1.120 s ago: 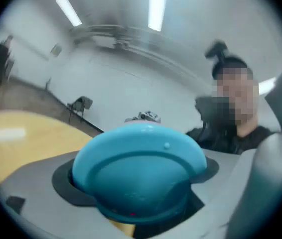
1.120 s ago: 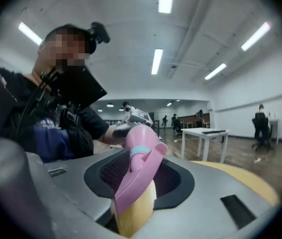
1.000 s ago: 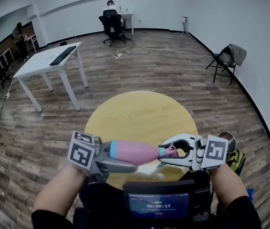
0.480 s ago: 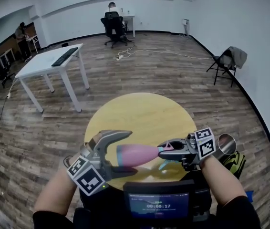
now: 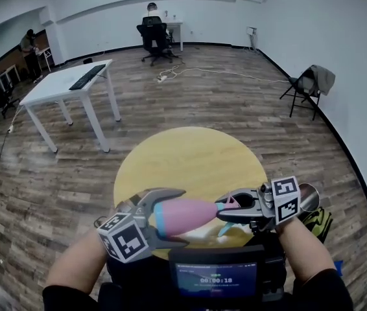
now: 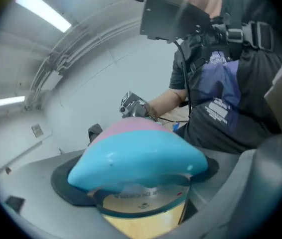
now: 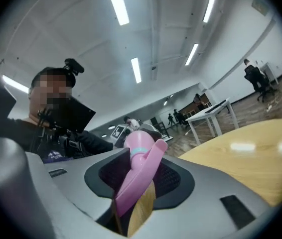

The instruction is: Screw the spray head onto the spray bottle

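Observation:
In the head view the spray bottle (image 5: 182,216), pink with a blue base, lies level above the near edge of the round yellow table (image 5: 190,157). My left gripper (image 5: 169,217) is shut on its base end. The pink spray head (image 5: 226,205) with a teal collar sits at the bottle's neck, and my right gripper (image 5: 234,207) is shut on it. The left gripper view is filled by the bottle's blue base (image 6: 136,158) between the jaws. In the right gripper view the spray head (image 7: 142,166) stands clamped, trigger toward the camera.
A white desk with a keyboard (image 5: 73,83) stands at back left. A person sits on an office chair (image 5: 151,24) at the far wall. A folding chair with a jacket (image 5: 310,80) is at right. A chest-mounted screen (image 5: 216,278) sits below the grippers.
The left gripper has rolled about the bottle's axis, its marker cube swinging from on top to the near, lower side. The right gripper has also turned a little, still on the spray head.

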The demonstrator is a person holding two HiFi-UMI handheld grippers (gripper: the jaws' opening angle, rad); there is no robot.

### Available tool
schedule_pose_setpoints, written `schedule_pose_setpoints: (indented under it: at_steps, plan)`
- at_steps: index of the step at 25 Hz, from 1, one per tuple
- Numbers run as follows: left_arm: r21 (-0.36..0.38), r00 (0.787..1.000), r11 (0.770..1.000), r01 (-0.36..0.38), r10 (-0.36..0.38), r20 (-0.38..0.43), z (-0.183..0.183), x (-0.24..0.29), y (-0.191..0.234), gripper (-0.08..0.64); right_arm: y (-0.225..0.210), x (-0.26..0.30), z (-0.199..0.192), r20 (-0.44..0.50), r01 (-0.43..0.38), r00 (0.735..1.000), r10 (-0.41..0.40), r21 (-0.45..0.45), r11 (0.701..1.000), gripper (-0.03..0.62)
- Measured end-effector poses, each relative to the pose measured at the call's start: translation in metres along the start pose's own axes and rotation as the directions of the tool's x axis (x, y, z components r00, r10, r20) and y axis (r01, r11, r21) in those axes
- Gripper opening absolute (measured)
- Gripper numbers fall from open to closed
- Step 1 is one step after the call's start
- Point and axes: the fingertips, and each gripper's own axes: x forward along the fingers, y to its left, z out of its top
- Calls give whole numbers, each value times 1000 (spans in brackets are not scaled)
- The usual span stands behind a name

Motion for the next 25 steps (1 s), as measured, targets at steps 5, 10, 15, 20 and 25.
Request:
schedule_pose_setpoints:
  at_steps: [5,10,15,20,25]
  plan:
    - [-543,924,756,367,-226,309,22,-14,-3,548,22,10,14,-48,45,997,-62,-311,949,152]
    - [-755,755,92,649,-200,624,46,-20,4,546,46,6,7,-103,9,990,-95,-628,779,152]
    - [-700,895,628,340,13,446,37,-24,39,548,10,-2,12,24,60,998,-55,-352,934,152]
    - [-278,979,958,-70,119,164,25,-24,27,551,-13,-13,9,175,-61,983,46,78,995,152]
    - [304,949,915,-264,303,-88,-4,-9,12,553,-11,0,-5,109,-104,990,84,195,975,150]
